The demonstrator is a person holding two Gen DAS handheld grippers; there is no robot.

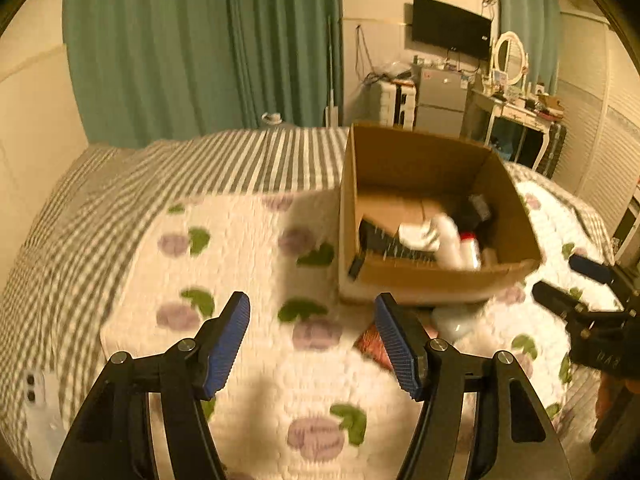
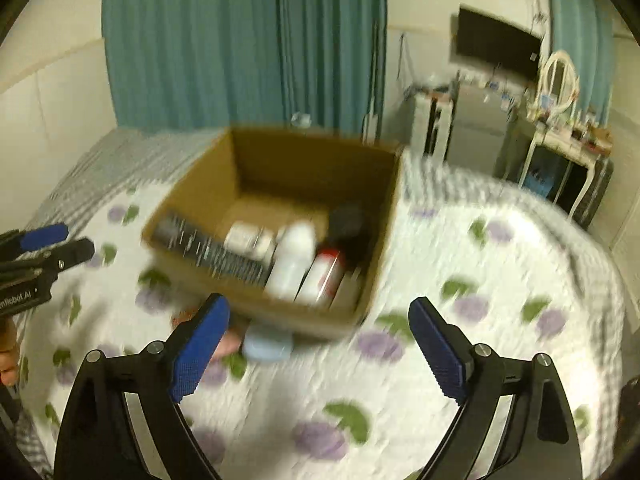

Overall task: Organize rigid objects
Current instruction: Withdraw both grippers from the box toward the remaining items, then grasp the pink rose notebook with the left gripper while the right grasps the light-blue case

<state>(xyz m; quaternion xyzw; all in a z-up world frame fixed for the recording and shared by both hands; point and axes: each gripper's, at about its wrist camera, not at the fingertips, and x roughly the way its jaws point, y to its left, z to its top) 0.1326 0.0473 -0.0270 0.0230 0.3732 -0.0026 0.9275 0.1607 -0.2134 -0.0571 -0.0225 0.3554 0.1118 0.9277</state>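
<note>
An open cardboard box (image 1: 416,280) stands on the bed and also shows in the right wrist view (image 2: 296,312). Inside it lie a white bottle (image 2: 292,256), a red-and-white can (image 2: 324,272), a black comb-like item (image 2: 216,252) and a dark object (image 2: 348,224). A pale blue object (image 2: 266,346) and a reddish item (image 1: 370,344) lie on the quilt just in front of the box. My left gripper (image 1: 312,340) is open and empty over the quilt. My right gripper (image 2: 320,344) is open and empty, near the box front; it shows at the right of the left wrist view (image 1: 568,284).
The bed has a white floral quilt (image 1: 260,280) over a striped sheet (image 1: 240,160). A white phone (image 1: 40,408) lies at the bed's left edge. Green curtains (image 1: 200,40), a small fridge (image 1: 440,96) and a dressing table (image 1: 516,112) stand behind.
</note>
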